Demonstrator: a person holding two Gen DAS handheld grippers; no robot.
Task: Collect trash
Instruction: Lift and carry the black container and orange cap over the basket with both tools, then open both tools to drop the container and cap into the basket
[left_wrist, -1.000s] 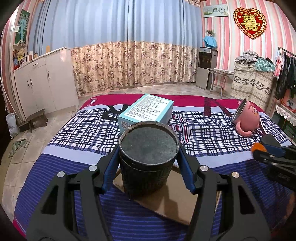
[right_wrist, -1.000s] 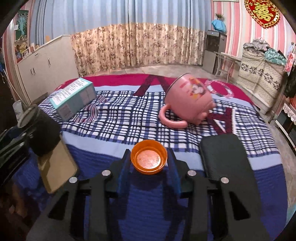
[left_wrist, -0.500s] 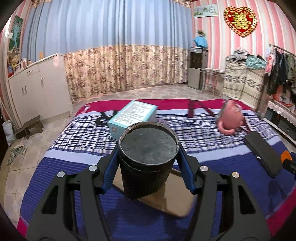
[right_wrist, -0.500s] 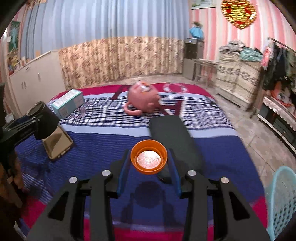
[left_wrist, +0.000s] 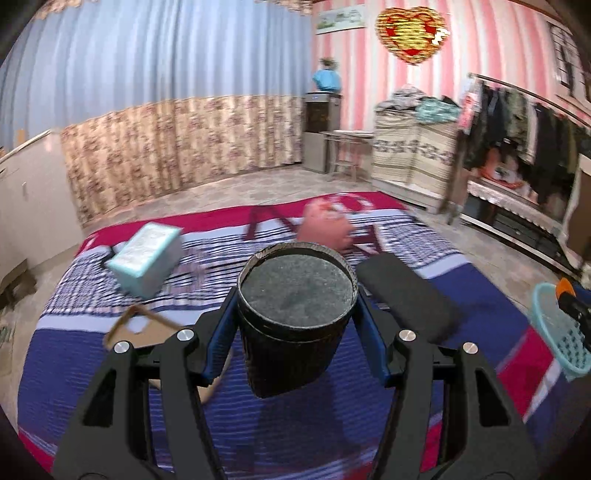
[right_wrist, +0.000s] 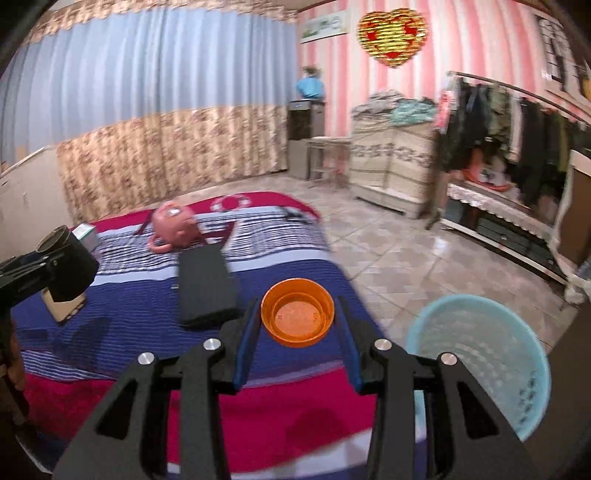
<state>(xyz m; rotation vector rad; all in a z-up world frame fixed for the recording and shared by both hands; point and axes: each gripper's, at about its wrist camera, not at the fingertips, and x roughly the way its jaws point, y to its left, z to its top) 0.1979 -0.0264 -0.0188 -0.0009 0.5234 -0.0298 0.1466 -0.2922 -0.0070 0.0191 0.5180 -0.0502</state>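
Note:
My left gripper is shut on a black ribbed paper cup and holds it above the bed. The cup also shows at the left of the right wrist view. My right gripper is shut on an orange plastic lid, held over the bed's right edge. A light blue mesh waste basket stands on the floor just right of the right gripper; it also shows at the right edge of the left wrist view.
On the striped bed lie a flat black case, a pink mug on its side, a teal box and a piece of brown cardboard. A tiled floor lies beyond, with a clothes rack at right.
Both grippers have swung right with their loads. The right gripper has gone from over the bed to its right edge, and the blue basket has come close beside it.

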